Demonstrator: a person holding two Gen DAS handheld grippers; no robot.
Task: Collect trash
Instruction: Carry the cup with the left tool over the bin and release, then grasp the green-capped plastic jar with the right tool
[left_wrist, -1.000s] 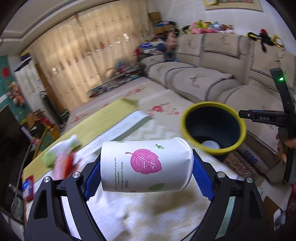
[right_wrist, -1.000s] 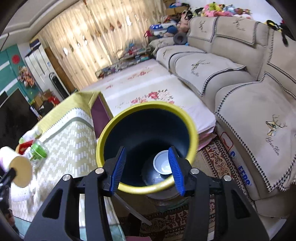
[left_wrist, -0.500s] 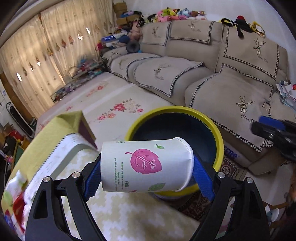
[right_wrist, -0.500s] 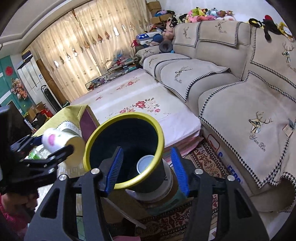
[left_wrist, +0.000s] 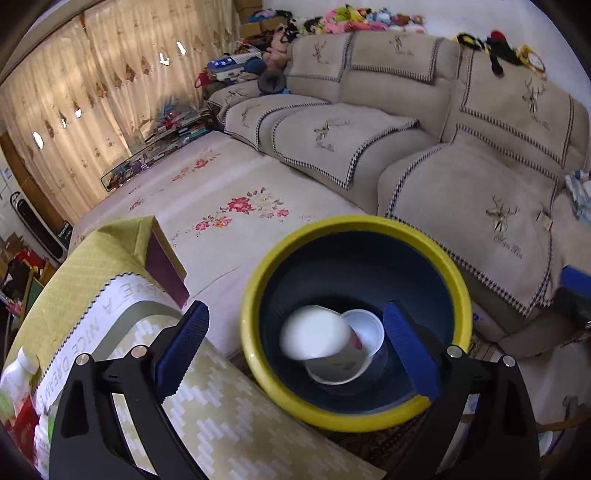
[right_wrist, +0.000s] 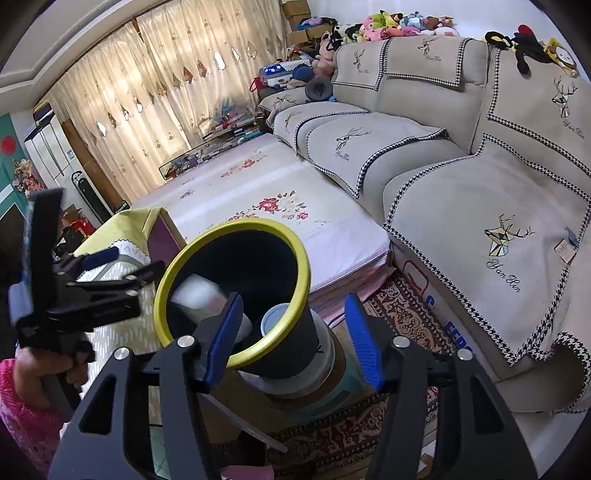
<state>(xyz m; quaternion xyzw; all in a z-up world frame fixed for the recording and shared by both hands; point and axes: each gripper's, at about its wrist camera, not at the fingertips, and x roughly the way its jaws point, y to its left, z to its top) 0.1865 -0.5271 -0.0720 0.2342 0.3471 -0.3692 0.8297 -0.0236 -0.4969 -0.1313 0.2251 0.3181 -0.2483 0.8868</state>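
Observation:
A dark bin with a yellow rim (left_wrist: 354, 221) stands beside the table and looks tilted in the right wrist view (right_wrist: 236, 223). My left gripper (left_wrist: 295, 317) hovers over its mouth, jaws opening, nothing between them. The white paper cup (left_wrist: 314, 338) is a blur dropping inside the bin, also seen from the right (right_wrist: 195, 295). Another white cup (left_wrist: 364, 332) lies at the bottom. My right gripper (right_wrist: 293, 301) is low beside the bin, jaws opening. Its left finger stands in front of the rim and its right finger is clear of the wall. The left gripper (right_wrist: 136, 262) shows at the left.
The table under a yellow-green cloth (left_wrist: 110, 258) is at the left, with bottles (left_wrist: 18, 376) at its near corner. A beige sofa (left_wrist: 461, 192) runs along the right, a floral mat (left_wrist: 240, 199) behind the bin. The bin rests on a stacked stand (right_wrist: 306, 373) over a patterned rug (right_wrist: 399, 314).
My left gripper swung from the table to above the bin, opened and let go of the leaf-print cup, which now falls in. My right gripper widened a little beside the bin.

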